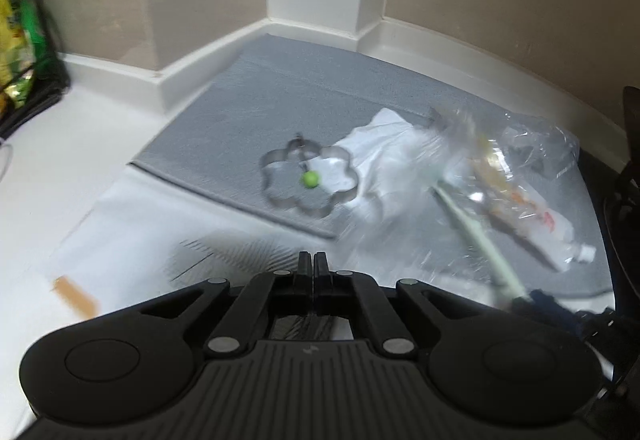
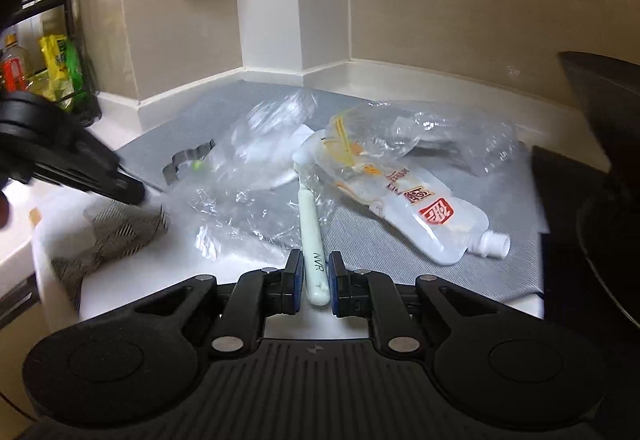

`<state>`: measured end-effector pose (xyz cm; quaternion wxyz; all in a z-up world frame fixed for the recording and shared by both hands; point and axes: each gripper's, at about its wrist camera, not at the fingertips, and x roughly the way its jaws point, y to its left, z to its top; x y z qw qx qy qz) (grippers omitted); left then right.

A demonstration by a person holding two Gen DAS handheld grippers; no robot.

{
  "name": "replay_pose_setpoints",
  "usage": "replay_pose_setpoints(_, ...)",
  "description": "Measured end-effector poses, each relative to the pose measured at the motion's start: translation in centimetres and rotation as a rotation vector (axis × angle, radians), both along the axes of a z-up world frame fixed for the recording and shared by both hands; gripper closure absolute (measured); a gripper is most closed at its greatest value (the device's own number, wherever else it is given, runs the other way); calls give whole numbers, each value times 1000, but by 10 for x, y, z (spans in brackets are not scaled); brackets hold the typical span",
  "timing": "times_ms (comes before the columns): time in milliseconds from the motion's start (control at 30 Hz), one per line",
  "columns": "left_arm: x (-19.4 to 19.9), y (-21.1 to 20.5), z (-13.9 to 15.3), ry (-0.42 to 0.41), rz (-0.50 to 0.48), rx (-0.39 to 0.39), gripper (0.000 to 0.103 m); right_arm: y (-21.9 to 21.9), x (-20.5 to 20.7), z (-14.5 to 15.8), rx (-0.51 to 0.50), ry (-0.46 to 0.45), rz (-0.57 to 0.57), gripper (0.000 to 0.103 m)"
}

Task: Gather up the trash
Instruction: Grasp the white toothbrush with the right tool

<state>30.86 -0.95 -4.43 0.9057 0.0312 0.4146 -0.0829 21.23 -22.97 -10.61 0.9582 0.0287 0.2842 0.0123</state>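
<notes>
Trash lies on a grey mat (image 1: 260, 92): a crumpled clear plastic bag (image 2: 248, 176), a spouted pouch with a red label (image 2: 432, 216), a second clear bag (image 2: 440, 136) and white paper (image 1: 384, 148). A pale green stick (image 2: 314, 240) lies under the film, its near end between my right gripper's (image 2: 315, 272) blue pads, which are shut on it. My left gripper (image 1: 312, 260) is shut, its tips at the left edge of the clear bag over a striped cloth (image 2: 120, 232). I cannot tell whether it pinches the film. It shows in the right wrist view as the left gripper (image 2: 134, 192).
A flower-shaped metal cutter (image 1: 308, 180) with a small green ball (image 1: 311, 179) sits on the mat. A black rack (image 2: 52, 52) of bottles and packets stands at the left wall. Dark cookware (image 2: 600, 160) fills the right side. A tan strip (image 1: 76, 296) lies on the white counter.
</notes>
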Motion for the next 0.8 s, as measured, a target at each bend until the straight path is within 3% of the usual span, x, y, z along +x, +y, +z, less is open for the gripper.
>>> replay_pose_setpoints(167, -22, 27, 6, 0, 3, 0, 103, -2, -24, 1, -5, -1, 8, 88)
replay_pose_setpoints(200, -23, 28, 6, 5, -2, -11, 97, -2, -28, 1, -4, -2, 10, 88)
replay_pose_setpoints(267, -24, 24, 7, 11, -15, -38, 77, -2, -38, 4, 9, -21, 17, 89)
replay_pose_setpoints(333, -25, 11, 8, -10, -40, -48, 27, -2, -47, 11, 28, -49, 25, 89)
replay_pose_setpoints(400, -26, -7, 8, -46, -69, -47, 19, -4, -55, 19, 43, -81, 36, 89)
replay_pose_setpoints(467, -23, -26, 5, -49, -122, -41, 17, -5, -58, 25, 48, -91, 45, 89)
replay_pose_setpoints(600, -9, -59, -12, -38, -152, 49, 18, -9, -47, 24, 19, -75, 31, 88)
replay_pose_setpoints(667, -1, -64, -19, -4, -134, 56, 29, -9, -37, 20, 12, -63, 32, 88)
replay_pose_setpoints(733, 7, -62, -25, 49, -112, 37, 58, -6, -26, 14, 5, -34, 39, 87)
replay_pose_setpoints(800, 14, -57, -30, 72, -98, 19, 71, -3, -14, 6, -14, -18, 38, 83)
